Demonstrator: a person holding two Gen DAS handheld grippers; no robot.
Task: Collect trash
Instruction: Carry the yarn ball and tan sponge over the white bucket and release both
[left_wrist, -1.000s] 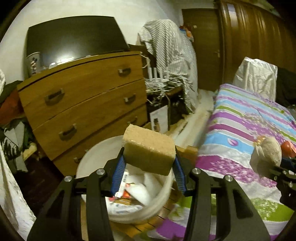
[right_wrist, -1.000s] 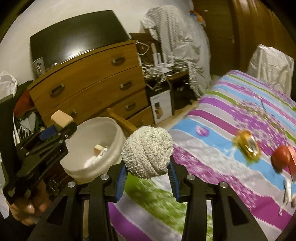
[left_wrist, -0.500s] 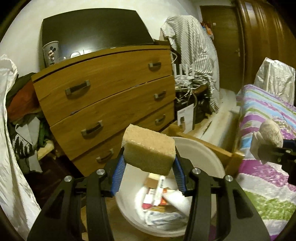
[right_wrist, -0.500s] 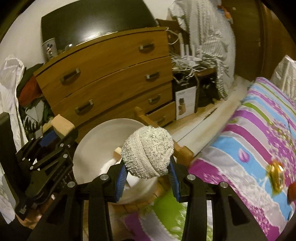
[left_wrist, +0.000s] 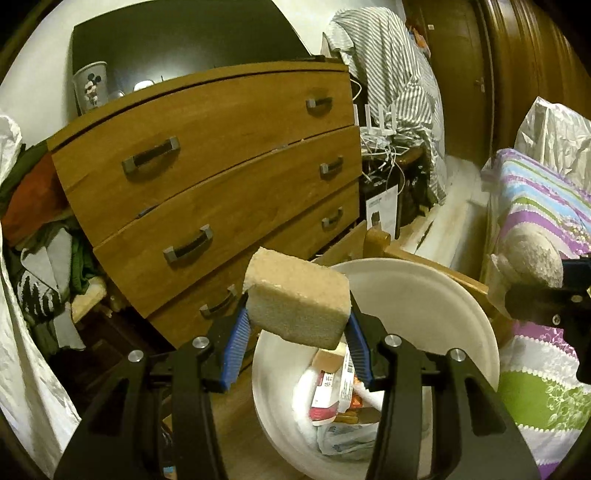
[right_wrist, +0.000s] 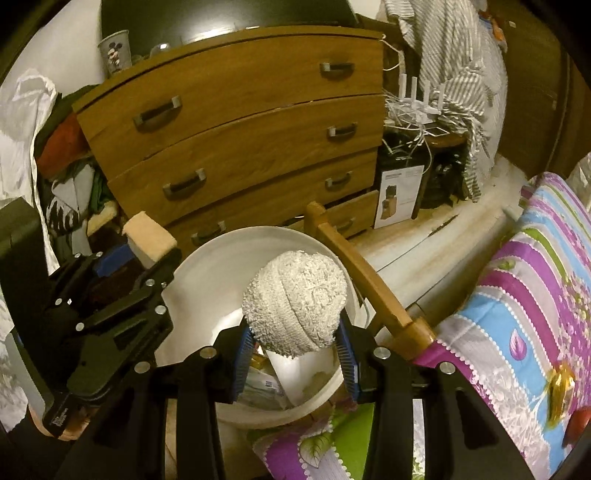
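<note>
My left gripper (left_wrist: 295, 343) is shut on a tan rectangular sponge (left_wrist: 297, 301) and holds it over the near left rim of a white trash bucket (left_wrist: 436, 291). The bucket holds wrappers and paper (left_wrist: 338, 391). My right gripper (right_wrist: 294, 354) is shut on a round grey-white scrubber ball (right_wrist: 295, 299) above the same bucket (right_wrist: 221, 266). The left gripper with the sponge (right_wrist: 149, 240) shows at the left of the right wrist view. The scrubber (left_wrist: 532, 258) shows at the right of the left wrist view.
A wooden chest of drawers (left_wrist: 221, 166) stands behind the bucket, with a Mickey cup (left_wrist: 90, 86) on top. A wooden bed frame post (right_wrist: 369, 280) and a striped bedspread (right_wrist: 517, 295) are to the right. A gold wrapper (right_wrist: 559, 386) lies on the bed. Clothes pile at the left (left_wrist: 44, 221).
Both grippers have swung left from the bed and come over the bucket, each holding its item. The bucket now sits right under both.
</note>
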